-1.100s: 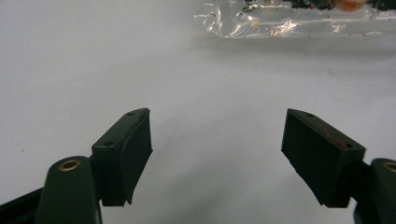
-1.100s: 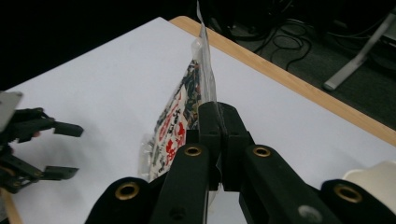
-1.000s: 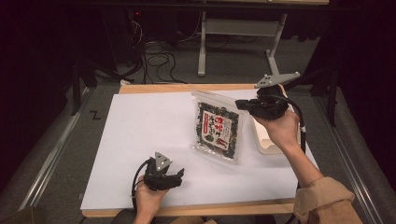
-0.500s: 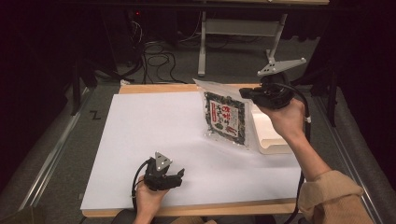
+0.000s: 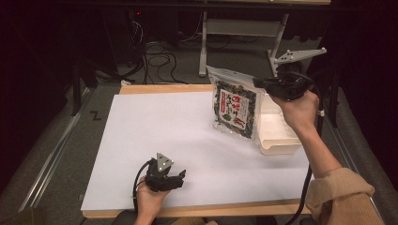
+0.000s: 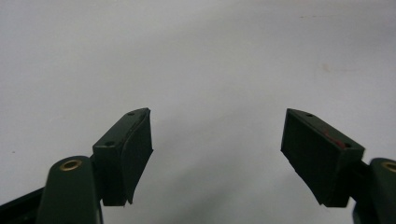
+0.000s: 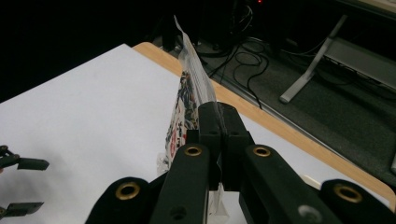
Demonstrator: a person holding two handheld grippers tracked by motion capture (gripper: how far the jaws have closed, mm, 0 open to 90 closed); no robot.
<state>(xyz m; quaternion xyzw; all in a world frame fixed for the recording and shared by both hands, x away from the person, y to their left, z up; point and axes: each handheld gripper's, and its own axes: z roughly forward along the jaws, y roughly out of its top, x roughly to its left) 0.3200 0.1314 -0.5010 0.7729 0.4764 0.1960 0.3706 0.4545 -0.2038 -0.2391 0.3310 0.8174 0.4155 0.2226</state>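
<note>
**Inspector:** State of the right gripper (image 5: 257, 83)?

**Onlooker:** Jaws pressed together on the side edge of the packet (image 5: 235, 108), near its top. The right gripper view shows the clear film pinched flat between the two pads. The packet hangs off the table, its bottom corner just above the sheet.

**Inspector:** Orientation of the packet?

**Onlooker:** Long axis near upright, tilted a little, printed face toward the person. It hangs to the left of the gripper that holds it, and just left of the white tray (image 5: 278, 136), whose near wall it overlaps in the high view.

**Inspector:** And the left gripper (image 5: 182, 177)?

**Onlooker:** Jaws spread, nothing between them; its own view gives bare sheet only. It rests low at the near edge, well apart from the packet, jaws pointing toward the right side of the table.

**Inspector:** Which hand governs the coming move?

**Onlooker:** The right, in my judgement. The tray lies just right of and below the packet, so a short carry to the right and a lowering would set it in. The left would have to cross much of the table.

**Inspector:** Surface and surroundings?

**Onlooker:** White sheet (image 5: 164, 126) over a wooden table (image 5: 159, 88). Dark room; cables (image 5: 155, 54) and a grey stand (image 5: 244, 28) on the floor beyond.
</note>
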